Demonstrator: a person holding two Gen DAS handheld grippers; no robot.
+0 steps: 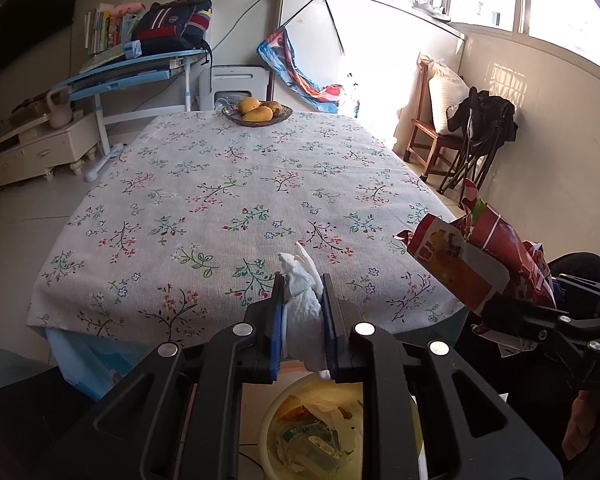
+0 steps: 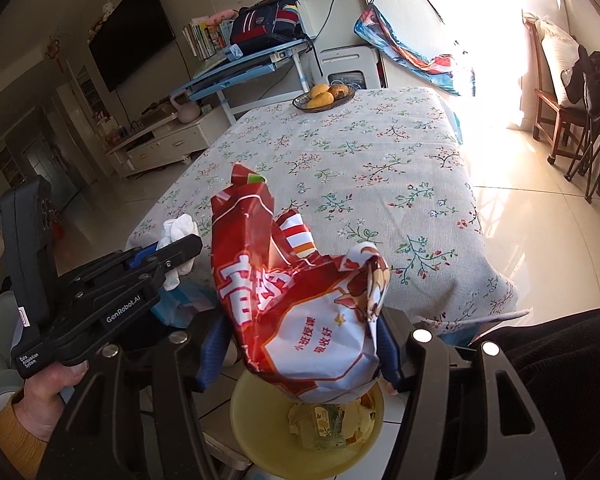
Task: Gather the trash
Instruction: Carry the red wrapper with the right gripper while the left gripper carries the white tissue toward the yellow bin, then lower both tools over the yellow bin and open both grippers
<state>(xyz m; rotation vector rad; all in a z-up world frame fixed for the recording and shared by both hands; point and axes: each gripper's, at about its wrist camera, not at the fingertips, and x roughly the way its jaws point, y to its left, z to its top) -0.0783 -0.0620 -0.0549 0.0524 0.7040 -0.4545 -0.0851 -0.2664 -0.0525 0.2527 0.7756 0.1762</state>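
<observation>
White tissue (image 1: 302, 292) pinched between left jaws; bin (image 1: 272, 420) apparently below.

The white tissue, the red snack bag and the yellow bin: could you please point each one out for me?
white tissue (image 1: 302, 280), left wrist view, its crumpled middle between the fingers.
red snack bag (image 2: 300, 304), right wrist view, its printed front.
yellow bin (image 2: 246, 432), right wrist view, its left inner wall.

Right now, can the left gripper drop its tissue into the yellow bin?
Probably yes. The left gripper, shut on the tissue, hangs about over the open yellow bin; nothing lies between, though trash already sits inside.
</observation>
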